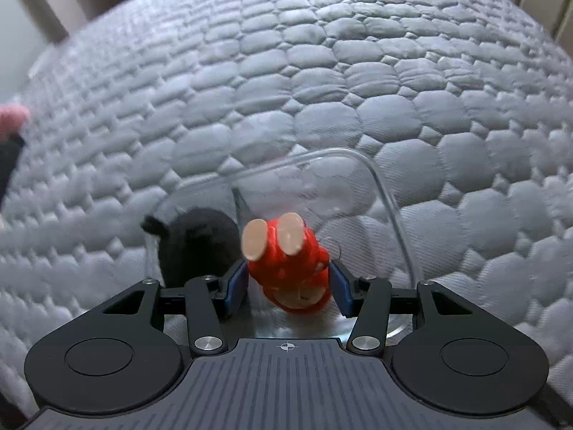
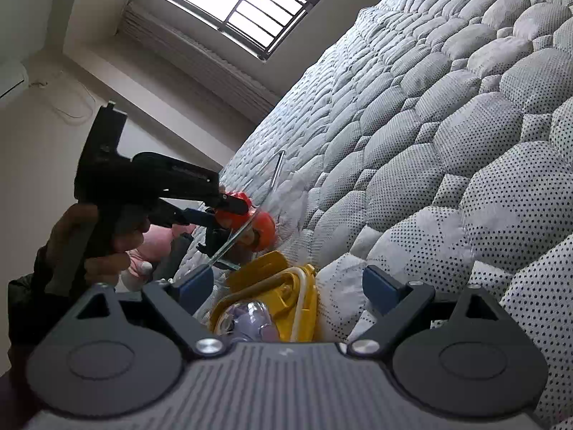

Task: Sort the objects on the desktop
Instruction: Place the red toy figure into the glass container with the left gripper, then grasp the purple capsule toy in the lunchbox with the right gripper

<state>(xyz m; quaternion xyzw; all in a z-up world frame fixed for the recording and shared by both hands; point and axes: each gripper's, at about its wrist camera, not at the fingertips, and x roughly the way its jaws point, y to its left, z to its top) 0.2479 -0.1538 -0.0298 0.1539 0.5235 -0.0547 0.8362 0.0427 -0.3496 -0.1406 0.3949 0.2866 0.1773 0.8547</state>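
1. The left gripper (image 1: 288, 285) has its blue pads on either side of a red toy figure (image 1: 288, 261). The left pad touches the toy; on the right I cannot tell whether the pad touches or a thin gap remains, so the grip itself is unclear.
2. The figure hangs over a clear plastic container (image 1: 390, 208) on a grey quilted mattress (image 1: 322, 71). The container's near edge is cut off behind the gripper body.
3. A black fuzzy object (image 1: 198, 242) lies inside the container, left of the figure; it is too blurred to name.
4. The right gripper (image 2: 288, 285) stands with its fingers wide apart, holding nothing, just above a yellow toy (image 2: 275, 286) with a clear dome. The toy's lower part is hidden.
5. From the right wrist, a hand (image 2: 89, 240) grips the other tool's handle. Something pink (image 2: 157, 240) behind it is mostly covered.
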